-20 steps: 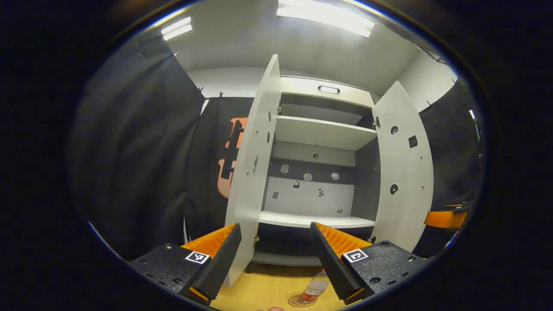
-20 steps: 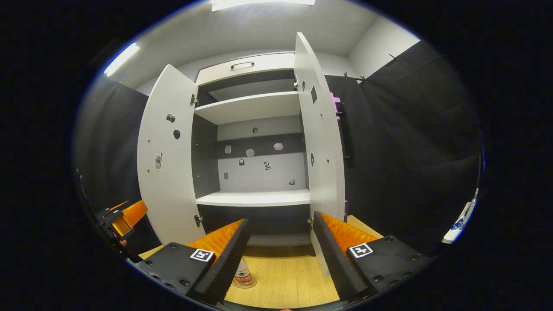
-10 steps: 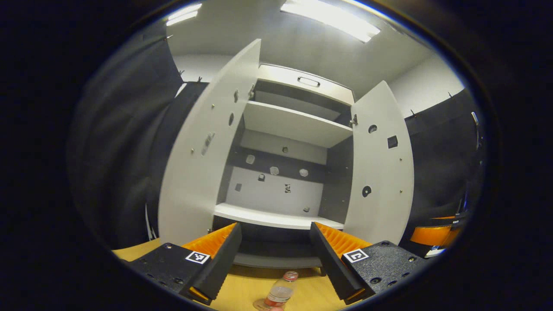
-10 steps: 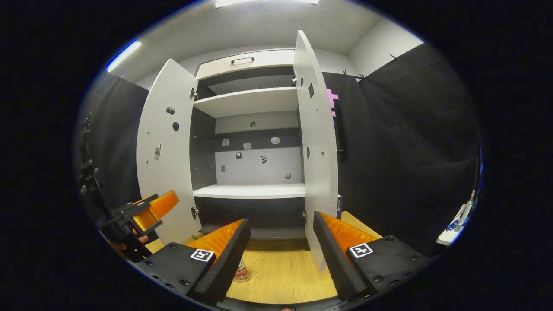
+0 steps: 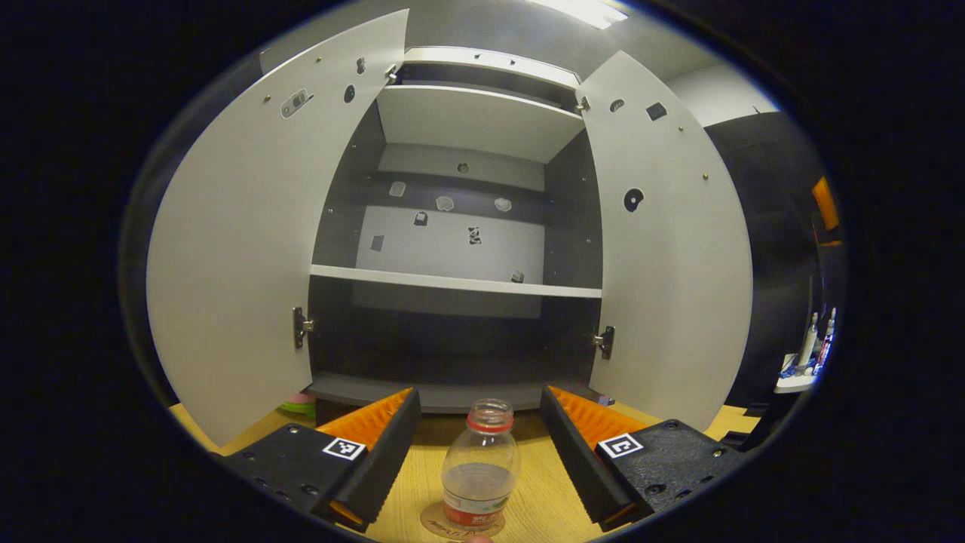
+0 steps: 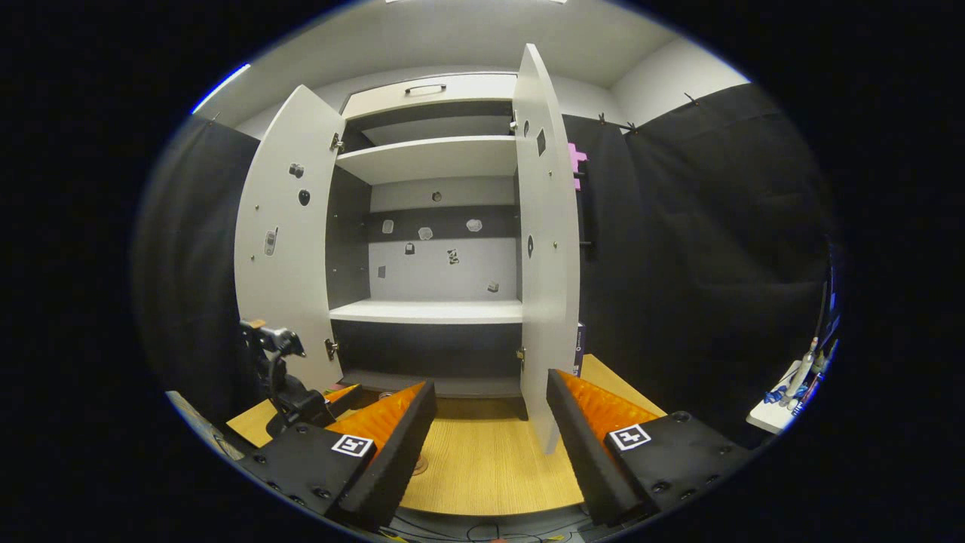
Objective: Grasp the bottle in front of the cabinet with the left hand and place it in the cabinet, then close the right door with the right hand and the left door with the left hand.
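Plastic bottle [image 5: 480, 471] stands upright on the wooden surface [image 5: 543, 505] before the open cabinet [image 5: 460, 283], between my spread left tongs [image 5: 479, 452], untouched; I should close squarely on its body. My right tongs [image 6: 490, 445] wait open, empty

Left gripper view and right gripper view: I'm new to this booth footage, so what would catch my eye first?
The tall white cabinet stands in the middle with both doors swung wide, the left door and right door framing bare shelves. In the left gripper view a clear bottle with a red cap ring stands upright on the wooden tabletop, between the fingers of the open left gripper, untouched.
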`<state>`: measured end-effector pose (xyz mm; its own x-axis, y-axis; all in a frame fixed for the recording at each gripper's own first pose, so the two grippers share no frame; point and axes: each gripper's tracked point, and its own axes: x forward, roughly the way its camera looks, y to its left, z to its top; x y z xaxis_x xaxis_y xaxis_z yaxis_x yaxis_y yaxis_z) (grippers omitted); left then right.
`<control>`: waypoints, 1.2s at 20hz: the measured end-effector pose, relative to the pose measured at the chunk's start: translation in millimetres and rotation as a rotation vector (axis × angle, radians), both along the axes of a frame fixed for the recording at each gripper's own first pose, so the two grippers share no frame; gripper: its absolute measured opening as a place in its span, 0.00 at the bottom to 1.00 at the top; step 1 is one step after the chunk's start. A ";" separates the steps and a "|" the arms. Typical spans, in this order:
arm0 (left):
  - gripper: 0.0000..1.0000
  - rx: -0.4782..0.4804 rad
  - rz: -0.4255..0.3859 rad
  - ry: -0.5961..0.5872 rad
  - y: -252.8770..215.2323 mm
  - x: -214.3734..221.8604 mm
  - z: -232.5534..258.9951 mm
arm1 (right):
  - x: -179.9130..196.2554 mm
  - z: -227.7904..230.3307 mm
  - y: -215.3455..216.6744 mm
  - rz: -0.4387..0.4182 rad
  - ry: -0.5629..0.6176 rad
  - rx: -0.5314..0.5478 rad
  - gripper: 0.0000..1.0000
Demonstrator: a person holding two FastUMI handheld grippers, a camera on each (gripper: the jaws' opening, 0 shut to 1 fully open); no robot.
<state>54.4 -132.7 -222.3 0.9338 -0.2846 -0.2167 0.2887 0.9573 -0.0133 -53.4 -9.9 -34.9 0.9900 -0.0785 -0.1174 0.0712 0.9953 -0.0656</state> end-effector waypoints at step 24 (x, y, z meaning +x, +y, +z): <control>0.70 -0.057 -0.069 0.019 -4.3 92.8 192.1 | 26.8 -24.9 -6.5 0.005 0.023 0.096 0.98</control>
<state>147.3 -137.0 -30.2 0.9075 -0.3606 -0.2153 0.3532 0.9327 -0.0735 -26.6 -16.4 -59.8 0.9873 -0.0613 -0.1466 0.0661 0.9974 0.0283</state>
